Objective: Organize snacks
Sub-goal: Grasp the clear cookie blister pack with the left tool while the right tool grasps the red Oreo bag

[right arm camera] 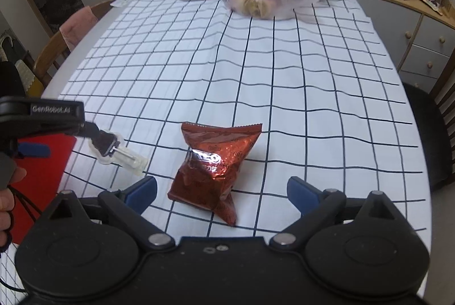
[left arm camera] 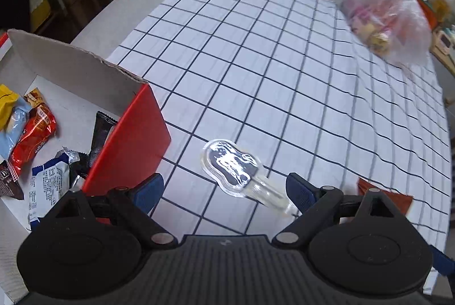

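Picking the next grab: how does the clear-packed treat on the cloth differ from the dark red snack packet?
The clear-packed treat is flat, transparent and shows a dark piece with a stick; the dark red snack packet is opaque, puffy and crinkled. The treat lies beside the red box; the packet lies farther from it. Both rest loose on the checked tablecloth.

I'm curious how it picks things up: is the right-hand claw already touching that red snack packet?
Apart. The right wrist view shows the right gripper open, with the tablecloth visible between each finger and the red snack packet.
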Demonstrator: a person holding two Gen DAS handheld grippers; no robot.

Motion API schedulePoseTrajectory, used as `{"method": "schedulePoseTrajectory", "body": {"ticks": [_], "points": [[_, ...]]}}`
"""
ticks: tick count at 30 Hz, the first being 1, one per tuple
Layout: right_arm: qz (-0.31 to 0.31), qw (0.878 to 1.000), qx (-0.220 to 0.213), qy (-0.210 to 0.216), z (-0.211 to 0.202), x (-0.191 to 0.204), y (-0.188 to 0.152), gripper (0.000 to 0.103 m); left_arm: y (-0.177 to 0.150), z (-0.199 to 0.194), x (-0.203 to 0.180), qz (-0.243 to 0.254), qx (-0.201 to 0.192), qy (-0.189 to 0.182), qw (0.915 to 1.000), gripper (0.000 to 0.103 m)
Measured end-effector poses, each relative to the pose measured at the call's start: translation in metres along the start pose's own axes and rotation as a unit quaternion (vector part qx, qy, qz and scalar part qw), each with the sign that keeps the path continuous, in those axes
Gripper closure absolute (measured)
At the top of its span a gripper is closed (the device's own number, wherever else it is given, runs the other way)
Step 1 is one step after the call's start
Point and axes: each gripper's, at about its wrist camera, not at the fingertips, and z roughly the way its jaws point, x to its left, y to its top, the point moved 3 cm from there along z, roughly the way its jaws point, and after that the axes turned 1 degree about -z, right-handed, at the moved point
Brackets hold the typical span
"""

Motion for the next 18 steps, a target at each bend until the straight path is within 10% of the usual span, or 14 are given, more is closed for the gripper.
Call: {"method": "schedulePoseTrajectory", "body": {"ticks": [18], "points": [[-0.013, 1.000, 0.024, 0.005, 0.046, 0.004, 0.010, 0.009, 0.015, 0.062, -0.011, -0.019, 0.052, 0.047, 0.9973, 0.031]]}}
